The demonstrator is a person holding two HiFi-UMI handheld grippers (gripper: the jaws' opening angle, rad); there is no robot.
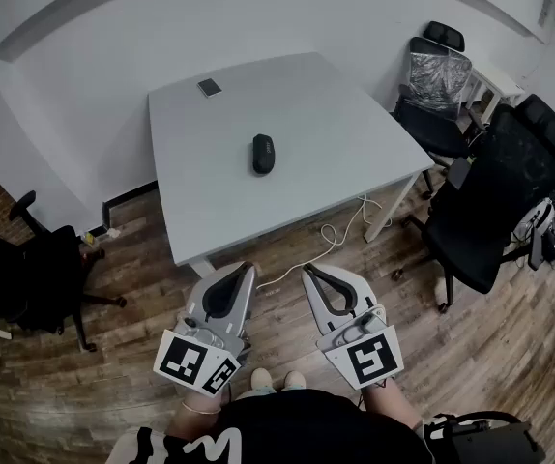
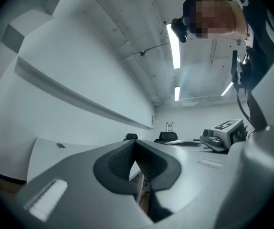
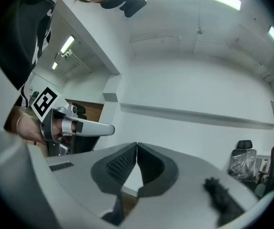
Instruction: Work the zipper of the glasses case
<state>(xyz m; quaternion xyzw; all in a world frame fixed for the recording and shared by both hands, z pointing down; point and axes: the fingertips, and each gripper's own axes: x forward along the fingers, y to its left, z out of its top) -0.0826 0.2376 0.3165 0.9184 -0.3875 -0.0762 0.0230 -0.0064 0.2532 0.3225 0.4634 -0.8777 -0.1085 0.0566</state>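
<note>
The black glasses case (image 1: 263, 153) lies zipped near the middle of the grey table (image 1: 355, 162), seen only in the head view. Both grippers hang low in front of the person, well short of the table's near edge and far from the case. My left gripper (image 1: 248, 268) (image 2: 135, 142) is shut, pads together with nothing between them. My right gripper (image 1: 307, 271) (image 3: 136, 145) is also shut and empty. The right gripper view shows the left gripper's handle (image 3: 77, 126) in a hand, off to the left.
A small dark flat object (image 1: 209, 87) lies near the table's far edge. Black office chairs stand at the right (image 1: 495, 196) and the left (image 1: 45, 274). A white cable (image 1: 331, 235) trails over the wooden floor under the table's near right corner.
</note>
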